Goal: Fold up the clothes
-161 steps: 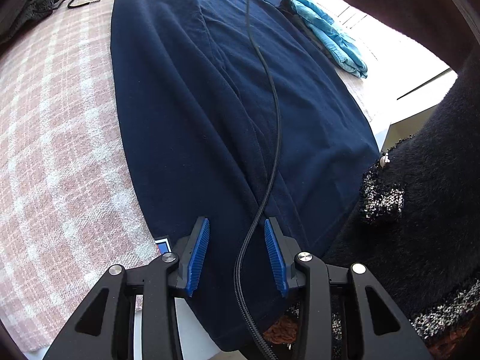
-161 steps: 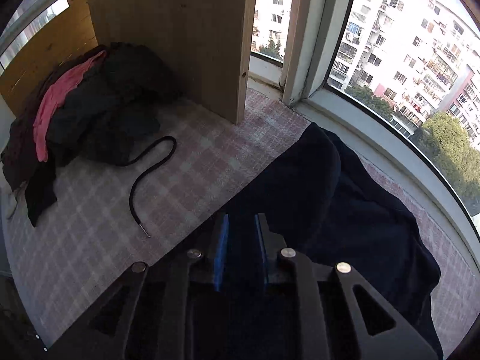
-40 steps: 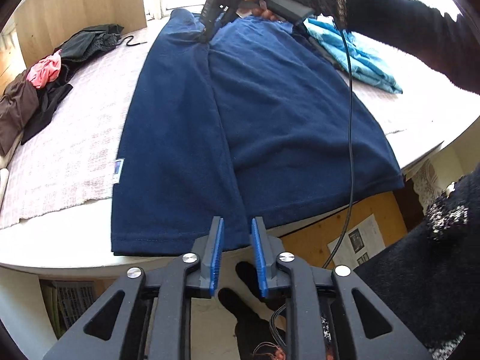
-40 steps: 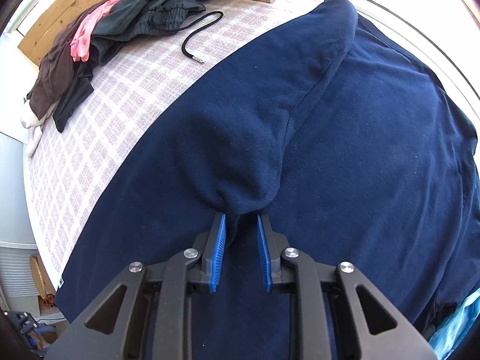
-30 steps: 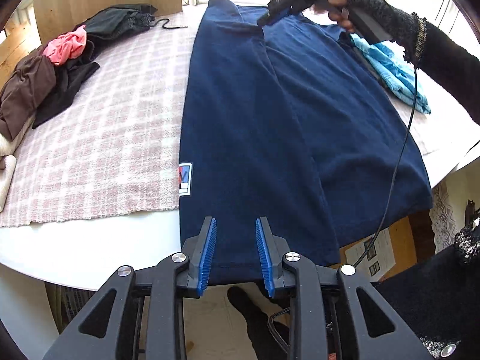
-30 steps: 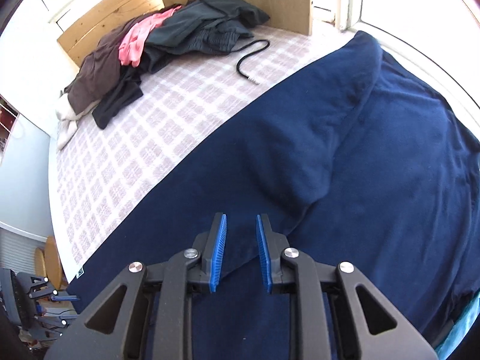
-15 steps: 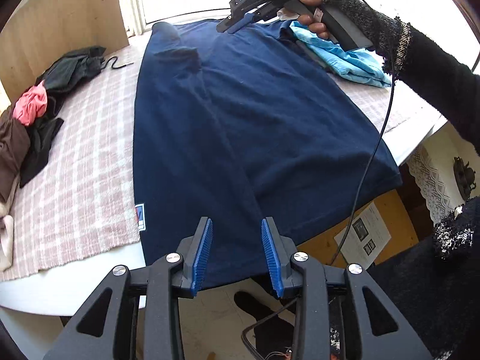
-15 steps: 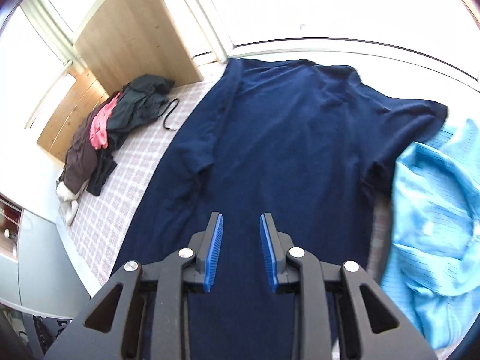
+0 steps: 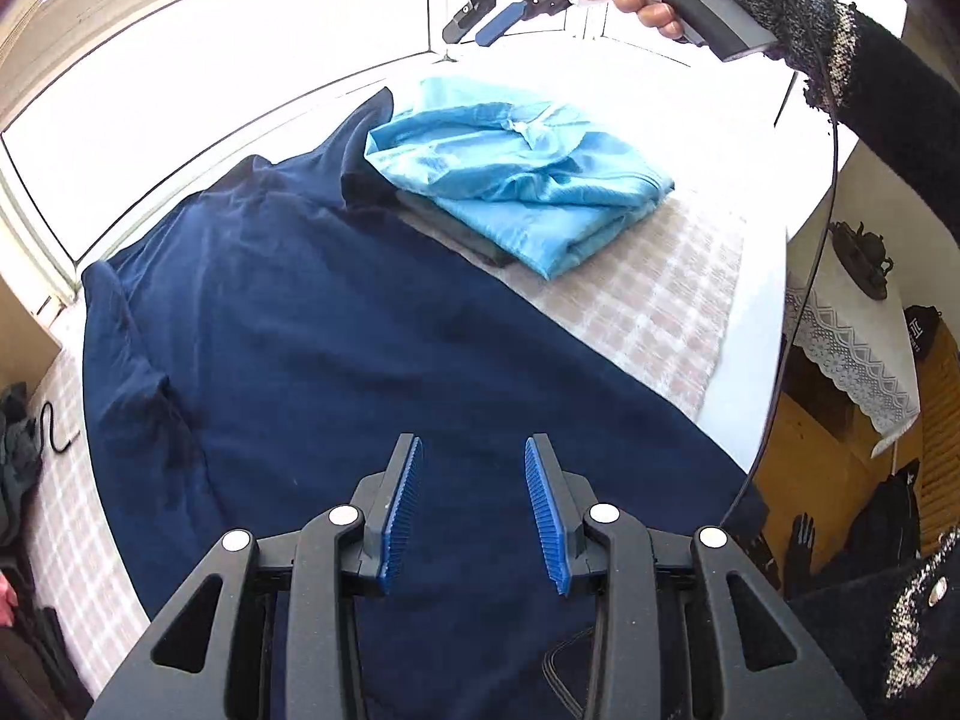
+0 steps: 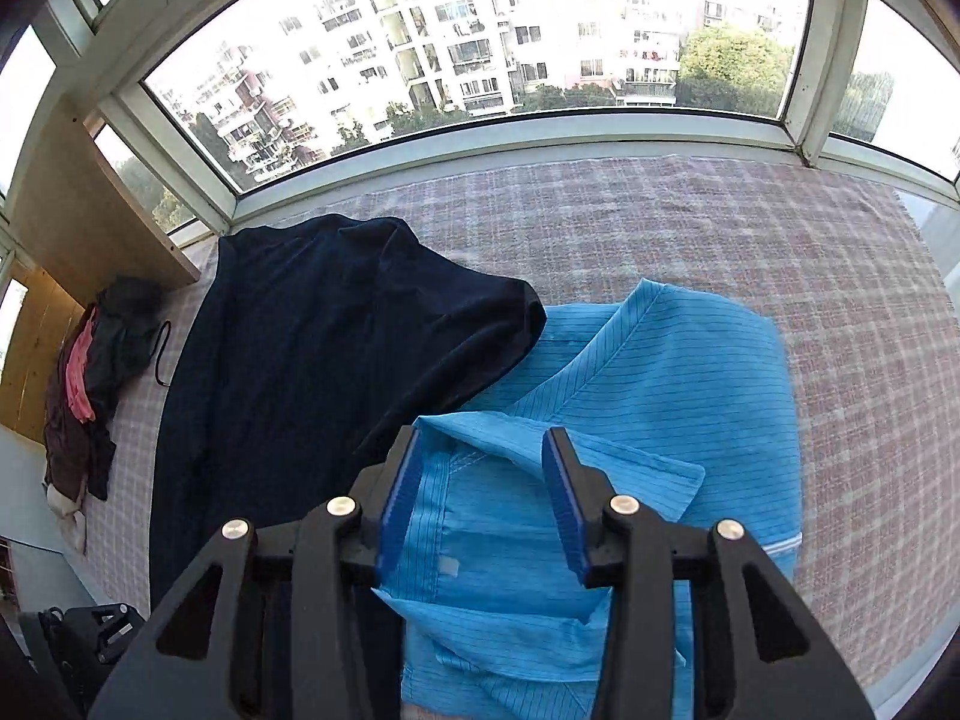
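A navy shirt lies flat on the plaid-covered table, its left side folded in over the body. Its right sleeve rests against a folded light blue garment. My left gripper hovers over the navy shirt's lower part, open, with nothing between its blue pads. My right gripper is above the light blue garment with its jaws opening and nothing pinched. The left wrist view shows the right gripper high at the top, held by a hand in a dark knit sleeve.
A plaid cloth covers the table up to the window frame. A pile of dark and pink clothes and a black cord lie far left. A cable hangs off the table's right edge; a wooden cabinet stands below.
Both grippers swung away from the shirt's folded left side toward its right sleeve and the blue garment. The right gripper let go of the navy fold, and both pairs of jaws widened.
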